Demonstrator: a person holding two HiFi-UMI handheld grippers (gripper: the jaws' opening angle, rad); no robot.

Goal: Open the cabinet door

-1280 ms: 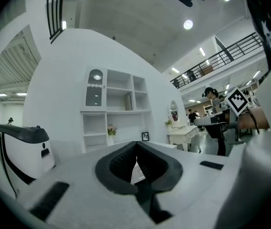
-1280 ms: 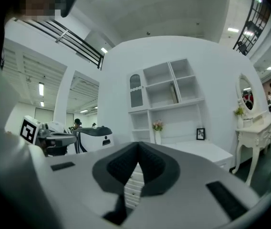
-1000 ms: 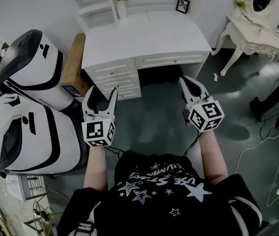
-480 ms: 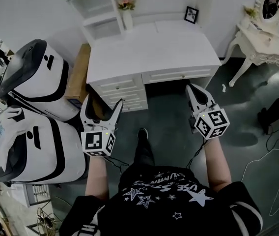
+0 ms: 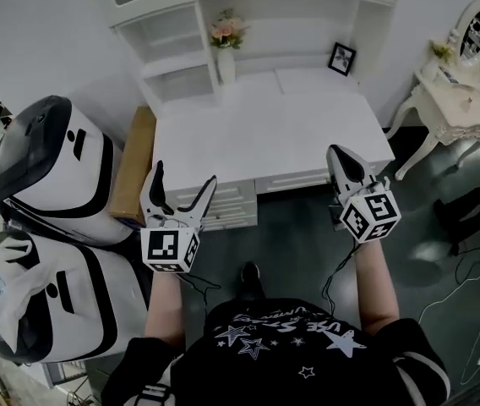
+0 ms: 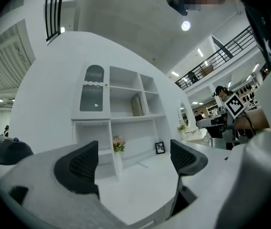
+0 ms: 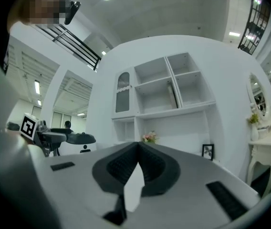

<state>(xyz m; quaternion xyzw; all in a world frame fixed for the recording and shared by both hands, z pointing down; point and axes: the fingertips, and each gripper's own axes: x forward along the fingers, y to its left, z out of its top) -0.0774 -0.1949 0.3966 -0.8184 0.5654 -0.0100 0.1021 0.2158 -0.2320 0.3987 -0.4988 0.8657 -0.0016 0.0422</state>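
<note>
- Print among stars is seen upside down on the black shirt (image 5: 282, 328), and it cannot be read with certainty. One cube with square markers is borne by each gripper.
- The left gripper (image 5: 183, 180) is held released, its jaws wide apart with nothing between them. The right gripper (image 5: 339, 155) is clenched on nothing.
- The cabinet door (image 6: 93, 94), arched and glazed, is found closed at the upper left of the shelf unit above the white desk (image 5: 265, 134), well apart from both grippers.
- One vase of flowers (image 5: 226, 45) and one picture frame (image 5: 341, 58) are counted on the desk.
- Two white-and-black pods (image 5: 62, 184) are shown by the head view alone, and a balcony railing (image 6: 221, 56) by the gripper views alone.
</note>
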